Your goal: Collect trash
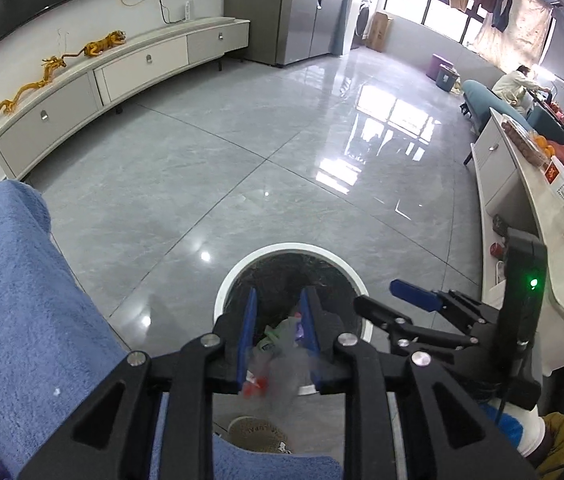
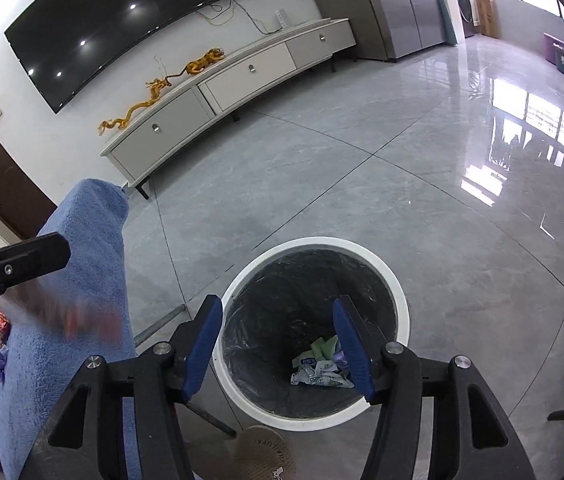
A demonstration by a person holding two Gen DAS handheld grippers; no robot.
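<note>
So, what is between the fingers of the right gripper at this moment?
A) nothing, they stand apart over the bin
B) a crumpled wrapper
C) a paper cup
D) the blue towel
A: in the right wrist view the right gripper has its blue pads apart with only the trash bin and its wrappers showing below.

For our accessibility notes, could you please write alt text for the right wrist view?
The open right gripper hangs empty over a white-rimmed trash bin lined in black, crumpled wrappers at its bottom. A blue towel drapes at left.
</note>
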